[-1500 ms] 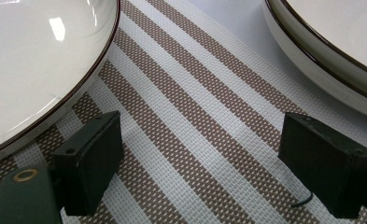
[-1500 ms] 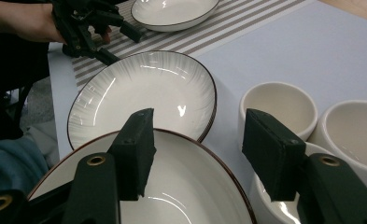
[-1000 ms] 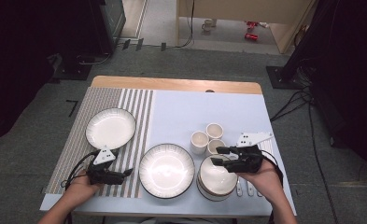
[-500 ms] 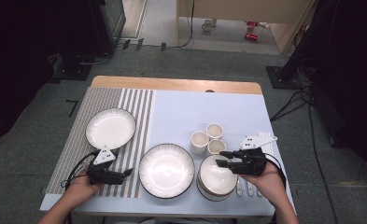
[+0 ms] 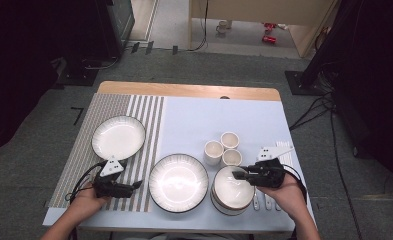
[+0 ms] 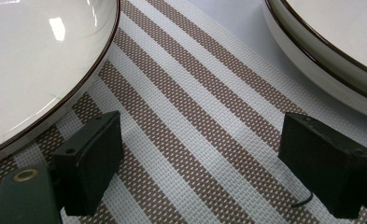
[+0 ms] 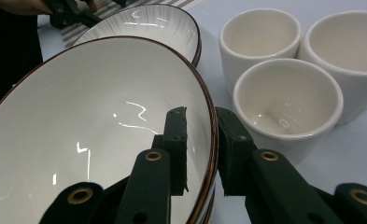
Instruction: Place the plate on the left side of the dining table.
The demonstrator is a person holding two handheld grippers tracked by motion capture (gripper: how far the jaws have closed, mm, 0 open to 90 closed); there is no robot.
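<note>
The right gripper [image 7: 201, 140] has just been closing, and its jaws now straddle the rim of the top bowl [image 5: 232, 186] in the stack at the table's near right edge, 1 pad inside and 1 outside, about pinching it; a lift looks ready. The right hand [image 5: 284, 192] holds it roughly level, pointing left. The left gripper [image 6: 200, 168] rests open over the striped mat [image 6: 204, 116], between 2 plates. Beyond stand 3 cups [image 5: 223, 149].
</note>
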